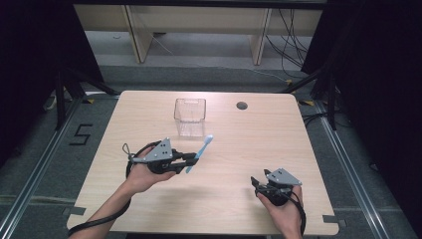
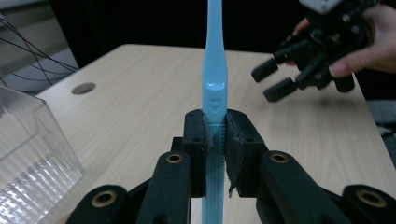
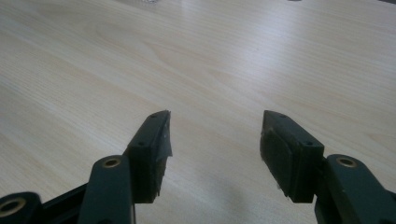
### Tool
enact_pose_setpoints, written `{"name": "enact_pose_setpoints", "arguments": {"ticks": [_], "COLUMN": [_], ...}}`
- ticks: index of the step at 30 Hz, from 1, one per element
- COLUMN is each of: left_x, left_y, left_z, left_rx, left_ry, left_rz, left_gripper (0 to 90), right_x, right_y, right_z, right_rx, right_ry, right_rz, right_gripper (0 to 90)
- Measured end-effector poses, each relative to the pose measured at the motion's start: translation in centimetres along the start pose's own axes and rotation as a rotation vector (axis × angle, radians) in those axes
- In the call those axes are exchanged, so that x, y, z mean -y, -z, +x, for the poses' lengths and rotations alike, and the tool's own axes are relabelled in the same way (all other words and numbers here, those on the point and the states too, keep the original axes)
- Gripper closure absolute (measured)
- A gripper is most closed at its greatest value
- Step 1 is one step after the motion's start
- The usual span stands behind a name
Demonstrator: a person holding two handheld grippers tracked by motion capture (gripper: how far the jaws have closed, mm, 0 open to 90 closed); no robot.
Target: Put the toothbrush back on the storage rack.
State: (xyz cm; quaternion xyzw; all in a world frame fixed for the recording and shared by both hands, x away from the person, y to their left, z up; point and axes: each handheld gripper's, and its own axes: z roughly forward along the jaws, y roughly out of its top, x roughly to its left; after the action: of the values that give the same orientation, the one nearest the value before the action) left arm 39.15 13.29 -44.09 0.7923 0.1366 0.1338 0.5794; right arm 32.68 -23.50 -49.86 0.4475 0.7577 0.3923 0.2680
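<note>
the left gripper (image 1: 191,159) is held above the desk (image 1: 249,144), left of its middle, its fingers (image 2: 194,140) clamped tight on the handle of a light blue toothbrush (image 1: 200,153). in the high view the toothbrush slants up and to the far right from the fingers, lifted off the desk, its brush end near the clear plastic box (image 1: 190,116). the box stands on the far middle of the desk, just beyond the toothbrush tip, and a small round hole (image 1: 242,105) lies to its right. the right gripper (image 1: 256,183) is at the near right of the desk, well apart from the toothbrush. its fingers (image 3: 152,144) are spread wide with bare wood between them, holding nothing.
</note>
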Motion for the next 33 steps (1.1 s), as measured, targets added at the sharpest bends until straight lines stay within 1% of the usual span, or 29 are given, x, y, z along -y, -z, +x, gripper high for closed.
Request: {"name": "enact_pose_setpoints", "arguments": {"ticks": [1, 2, 3, 4, 6, 7, 8, 9, 10, 11, 12, 16, 18, 21, 24, 27, 28, 29, 31, 33], "left_x": [0.0, 0.0, 0.0, 0.0, -0.1, -0.1, -0.1, -0.2, -0.3, -0.4, -0.6, -1.0, -1.2, -1.4, -1.5, -1.7, -1.8, -1.8, -1.9, -2.0], "left_y": [0.1, 0.2, 0.4, 0.5, 0.8, 0.9, 1.0, 1.2, 1.3, 1.5, 1.6, 2.0, 2.1, 2.2, 2.3, 2.3, 2.3, 2.4, 2.4, 2.4], "left_z": [0.1, 0.2, 0.4, 0.5, 0.8, 1.0, 1.2, 1.4, 1.6, 1.8, 2.0, 2.7, 3.0, 3.5, 3.9, 4.4, 4.5, 4.7, 4.9, 5.2], "left_rx": [-0.004, -0.022, -0.029, -0.037, -0.058, -0.071, -0.074, -0.073, -0.081, -0.092, -0.105, -0.154, -0.174, -0.197, -0.215, -0.237, -0.243, -0.249, -0.253, -0.262], "left_ry": [0.007, 0.017, 0.031, 0.046, 0.082, 0.092, 0.099, 0.12, 0.131, 0.138, 0.136, 0.149, 0.167, 0.189, 0.2, 0.199, 0.2, 0.2, 0.205, 0.199], "left_rz": [-0.019, -0.032, -0.048, -0.076, -0.106, -0.122, -0.134, -0.164, -0.186, -0.203, -0.207, -0.249, -0.278, -0.313, -0.326, -0.332, -0.334, -0.336, -0.343, -0.341], "left_gripper": [78.3, 78.4, 78.4, 78.4, 78.4, 78.4, 78.4, 78.4, 78.4, 78.4, 78.4, 78.4, 78.4, 78.4, 78.4, 78.4, 78.4, 78.4, 78.4, 78.3], "right_x": [0.0, 0.0, 0.0, 0.0, 0.0, 0.0, 0.0, 0.0, 0.0, 0.0, 0.0, 0.1, 0.1, 0.1, 0.1, 0.2, 0.1, 0.2, 0.2, 0.2], "right_y": [0.0, 0.0, 0.0, 0.1, 0.1, 0.1, 0.0, 0.0, 0.1, 0.1, 0.1, 0.1, 0.1, 0.1, 0.0, 0.0, 0.0, 0.0, 0.0, 0.0], "right_z": [0.0, 0.1, 0.1, 0.2, 0.1, 0.0, -0.1, -0.1, -0.2, -0.2, 0.1, 0.1, 0.0, 0.0, 0.0, -0.1, -0.2, -0.1, -0.2, -0.2], "right_rx": [-0.005, -0.006, -0.005, -0.007, -0.008, -0.004, 0.0, 0.001, 0.008, 0.009, 0.002, 0.005, 0.006, 0.005, 0.007, 0.008, 0.01, 0.005, 0.012, 0.01], "right_ry": [-0.005, -0.01, -0.01, -0.019, -0.017, -0.005, 0.013, 0.014, 0.018, 0.017, -0.014, -0.013, -0.005, -0.013, -0.007, 0.001, 0.017, 0.005, 0.009, 0.008], "right_rz": [0.007, 0.004, 0.003, 0.008, 0.011, 0.006, -0.002, -0.004, -0.006, -0.008, 0.001, -0.001, -0.004, -0.002, -0.009, -0.012, -0.017, -0.012, -0.015, -0.016], "right_gripper": [43.7, 43.7, 43.7, 43.6, 43.7, 43.7, 43.7, 43.7, 43.7, 43.7, 43.7, 43.7, 43.8, 43.8, 43.8, 43.8, 43.7, 43.7, 43.8, 43.7]}}
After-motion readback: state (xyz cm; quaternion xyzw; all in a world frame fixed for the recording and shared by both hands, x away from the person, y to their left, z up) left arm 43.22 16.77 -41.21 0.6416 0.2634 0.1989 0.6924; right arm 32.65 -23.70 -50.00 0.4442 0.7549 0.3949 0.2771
